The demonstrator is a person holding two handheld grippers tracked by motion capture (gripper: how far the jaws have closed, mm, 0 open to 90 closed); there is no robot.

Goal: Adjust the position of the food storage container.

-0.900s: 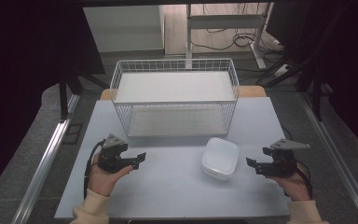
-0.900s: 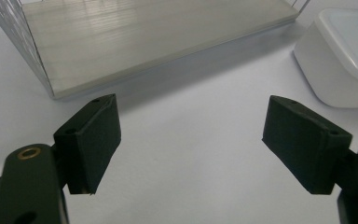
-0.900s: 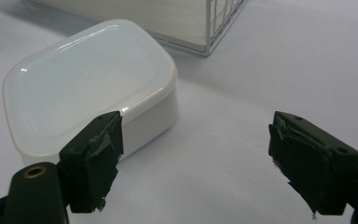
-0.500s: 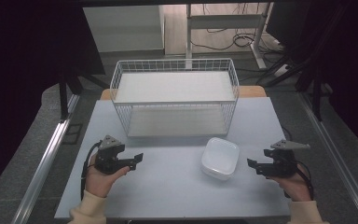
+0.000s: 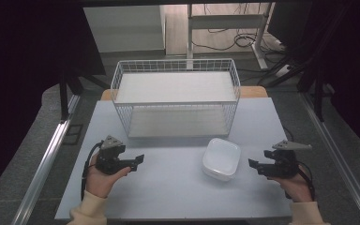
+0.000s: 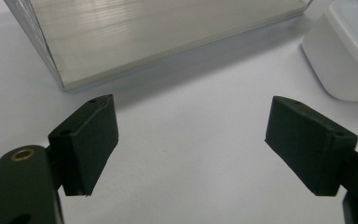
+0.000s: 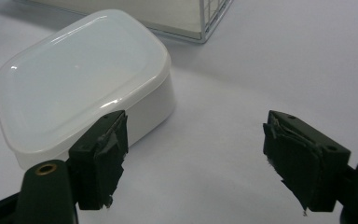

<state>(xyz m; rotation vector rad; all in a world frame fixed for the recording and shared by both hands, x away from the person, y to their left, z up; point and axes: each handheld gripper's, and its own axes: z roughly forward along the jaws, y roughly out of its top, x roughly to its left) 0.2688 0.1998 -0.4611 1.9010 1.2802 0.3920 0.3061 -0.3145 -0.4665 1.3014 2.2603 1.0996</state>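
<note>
Left hand-held gripper [image 5: 138, 159] slightly nearer now

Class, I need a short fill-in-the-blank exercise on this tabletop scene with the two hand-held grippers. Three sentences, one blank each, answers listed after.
1. The white container rests on the table in front of the wire ____.
2. The jaws of the left gripper stand ____.
3. The gripper nearer the white container is the ____ gripper.

Missing words: basket; open; right

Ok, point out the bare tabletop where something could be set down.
Bare tabletop runs between the left claw and the white dish. A narrower bare gap lies between the dish and the right claw. The wire basket takes most of the table's far half.
</note>
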